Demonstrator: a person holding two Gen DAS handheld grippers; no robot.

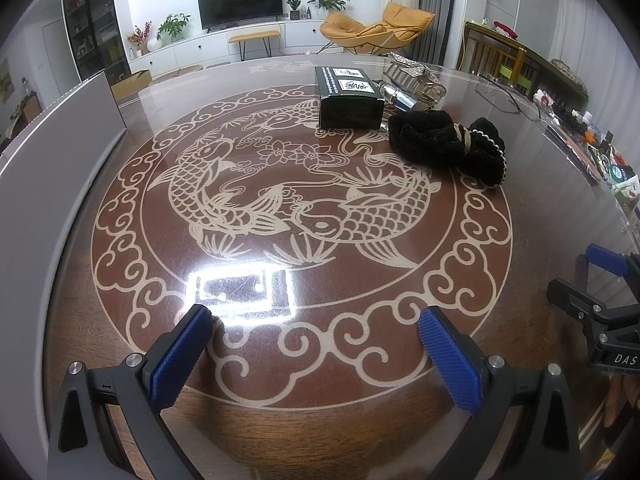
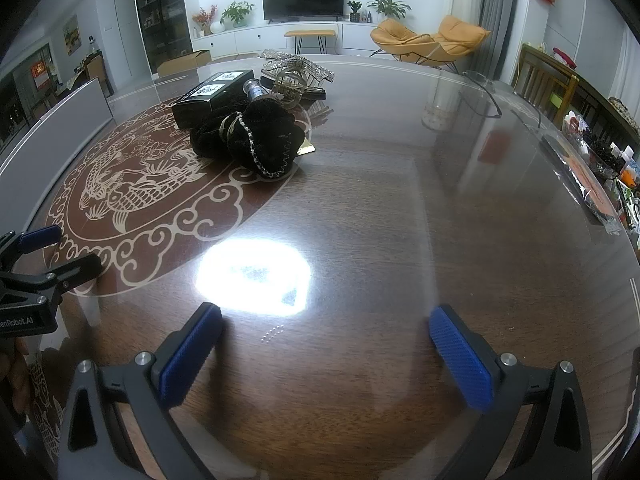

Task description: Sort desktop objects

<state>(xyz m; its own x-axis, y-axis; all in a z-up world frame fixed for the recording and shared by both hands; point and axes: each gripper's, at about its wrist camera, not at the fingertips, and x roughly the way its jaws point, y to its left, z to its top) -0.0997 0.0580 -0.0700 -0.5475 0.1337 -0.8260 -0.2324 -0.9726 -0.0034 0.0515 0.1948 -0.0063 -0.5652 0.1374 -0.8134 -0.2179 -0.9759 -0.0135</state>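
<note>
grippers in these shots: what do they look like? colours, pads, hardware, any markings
Both match: dark grey-black plastic finger arms with triangular cut-outs, silver round bolts at the joints, and blue ribbed rectangular pads. Left gripper shows part of the white lettering "enRobot.AI" on its black body in the right wrist view; right gripper shows "DAS" in the left wrist view. No cables or sleeves visible; a sliver of bare hand shows at the frame edge.
</note>
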